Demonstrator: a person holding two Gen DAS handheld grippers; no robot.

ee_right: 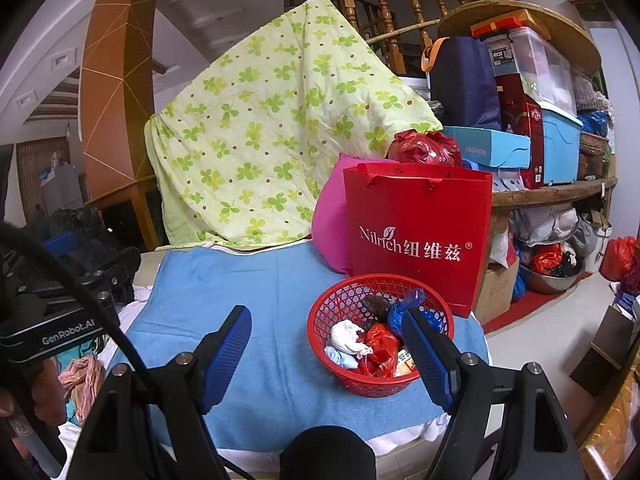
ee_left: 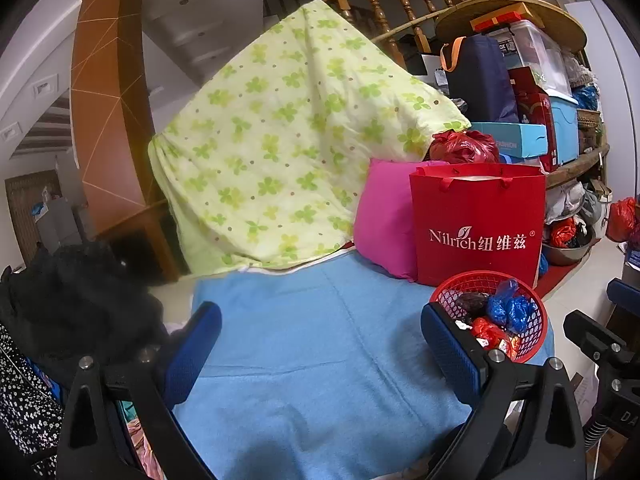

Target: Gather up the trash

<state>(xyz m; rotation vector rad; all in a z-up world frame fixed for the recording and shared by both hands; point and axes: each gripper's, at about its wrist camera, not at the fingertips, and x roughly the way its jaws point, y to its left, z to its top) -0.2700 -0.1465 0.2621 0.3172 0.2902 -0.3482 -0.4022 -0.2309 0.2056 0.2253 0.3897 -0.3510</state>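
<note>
**Blue claws wait over a tidy cloth, trash sits in the basket**

Blue pads on the right claw [ee_right: 326, 354] stand spread wide, with nothing pinched between them. One pad hangs just in front of the red basket [ee_right: 340, 312], and the other hangs over the blue cloth [ee_right: 248, 280]. The left claw [ee_left: 320, 346] is spread wide too, and it is empty.

The basket sits on the blue cloth, near the right edge of the surface. Inside it lie a white wad of paper [ee_right: 348, 336], a red plastic bag [ee_right: 380, 344], a blue plastic bag [ee_right: 400, 312] and something dark. I cannot tell what the dark thing is.

Just behind the basket stands a red paper bag [ee_right: 416, 236] with white writing. A pink pillow [ee_right: 330, 220] leans beside it, and a green flowered blanket [ee_right: 272, 120] hangs behind both.

The blue cloth looks bare, with no loose trash on it. So I think the picking-up step is about done. The next move is likely to look for any trash left over, or to take hold of the basket. For that, a claw would need to close on the thin rim and keep the basket level, so nothing spills out.
</note>
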